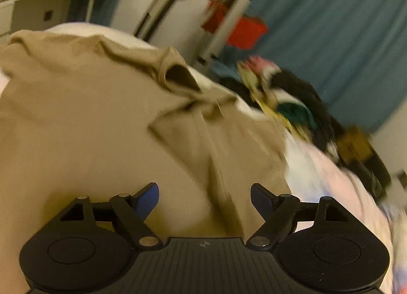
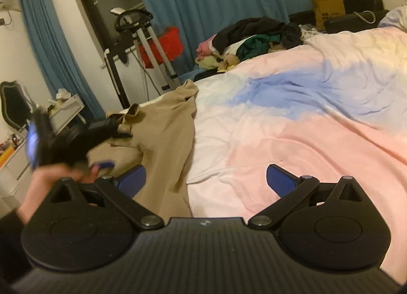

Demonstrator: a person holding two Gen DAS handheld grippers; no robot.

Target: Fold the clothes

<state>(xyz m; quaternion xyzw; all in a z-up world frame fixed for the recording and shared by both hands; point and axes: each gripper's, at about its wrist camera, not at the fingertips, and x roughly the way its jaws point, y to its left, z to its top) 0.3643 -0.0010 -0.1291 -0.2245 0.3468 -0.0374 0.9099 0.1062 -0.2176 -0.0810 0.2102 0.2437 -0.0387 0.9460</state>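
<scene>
- A wide bed under a soft quilted cover in pink, blue and white patches (image 2: 318, 126) fills the middle and right of the right wrist view.
- Blue pleated curtains (image 2: 218, 1) hang across the top of that view, behind the bed.
- A tan cotton garment (image 1: 84, 121) lies spread and rumpled on the cover. It fills the left and centre of the left wrist view and sits left of centre in the right wrist view.
- A heap of mixed clothes, black, green, pink and yellow (image 2: 254, 37), lies at the bed's far edge, upper centre of the right wrist view, well apart from the tan garment.
- The right gripper (image 2: 206, 179), at the bottom of its own view, has its blue-padded fingers wide apart with nothing between them, above the garment's edge and the cover.
- The left gripper (image 1: 204, 200), bottom of its blurred view, has its fingers apart over the tan cloth, gripping nothing.
</scene>
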